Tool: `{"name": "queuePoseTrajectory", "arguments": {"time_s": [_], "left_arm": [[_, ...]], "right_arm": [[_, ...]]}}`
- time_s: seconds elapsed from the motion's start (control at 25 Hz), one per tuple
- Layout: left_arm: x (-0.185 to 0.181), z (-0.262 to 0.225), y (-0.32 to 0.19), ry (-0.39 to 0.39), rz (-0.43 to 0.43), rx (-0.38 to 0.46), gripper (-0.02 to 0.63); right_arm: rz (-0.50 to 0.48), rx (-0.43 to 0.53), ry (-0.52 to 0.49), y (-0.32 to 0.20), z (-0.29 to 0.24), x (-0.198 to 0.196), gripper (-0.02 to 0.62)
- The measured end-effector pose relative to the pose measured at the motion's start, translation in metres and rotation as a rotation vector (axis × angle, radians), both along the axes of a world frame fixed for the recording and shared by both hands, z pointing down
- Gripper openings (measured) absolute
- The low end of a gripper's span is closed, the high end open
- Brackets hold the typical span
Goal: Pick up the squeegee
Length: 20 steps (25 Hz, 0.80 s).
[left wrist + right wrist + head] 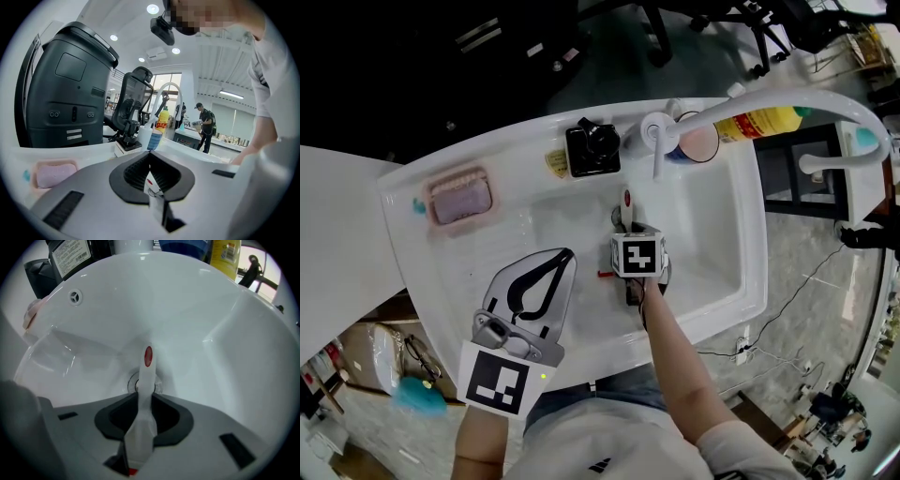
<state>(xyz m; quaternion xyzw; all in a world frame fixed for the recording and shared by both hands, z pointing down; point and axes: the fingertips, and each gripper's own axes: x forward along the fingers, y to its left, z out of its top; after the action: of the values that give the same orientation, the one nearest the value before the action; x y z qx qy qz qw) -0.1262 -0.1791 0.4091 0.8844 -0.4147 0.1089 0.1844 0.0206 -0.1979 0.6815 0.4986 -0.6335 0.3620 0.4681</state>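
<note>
**Squeegee in the sink, right hand on it.** The squeegee (pixel 148 364) lies in the white sink (pixel 717 239). Its long axis runs from the person toward the faucet (pixel 806 101), and the red-dotted end of its handle lies by the drain (pixel 133 382). The right hand-held gripper (pixel 146 398) points steeply down with the handle between its jaws. They appear to press on it from both sides, though the contact is partly masked. The left hand-held gripper (pixel 566 255), jaws together and empty, hangs to the squeegee's left, the farther of the two. Judged from this, only the lift remains.
</note>
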Motion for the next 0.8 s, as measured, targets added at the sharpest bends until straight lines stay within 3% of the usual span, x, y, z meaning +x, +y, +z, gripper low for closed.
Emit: {"name": "queuePoseTrajectory", "arguments": {"time_s": [0.24, 0.8], "left_arm": [[-0.002, -0.002, 0.003, -0.024, 0.014, 0.013, 0.012], [0.01, -0.016, 0.005, -0.018, 0.047, 0.057, 0.012]], "right_arm": [[0.097, 0.039, -0.075, 0.002, -0.005, 0.001, 0.097], [0.096, 0.161, -0.21, -0.008, -0.062, -0.015, 0.097]]}}
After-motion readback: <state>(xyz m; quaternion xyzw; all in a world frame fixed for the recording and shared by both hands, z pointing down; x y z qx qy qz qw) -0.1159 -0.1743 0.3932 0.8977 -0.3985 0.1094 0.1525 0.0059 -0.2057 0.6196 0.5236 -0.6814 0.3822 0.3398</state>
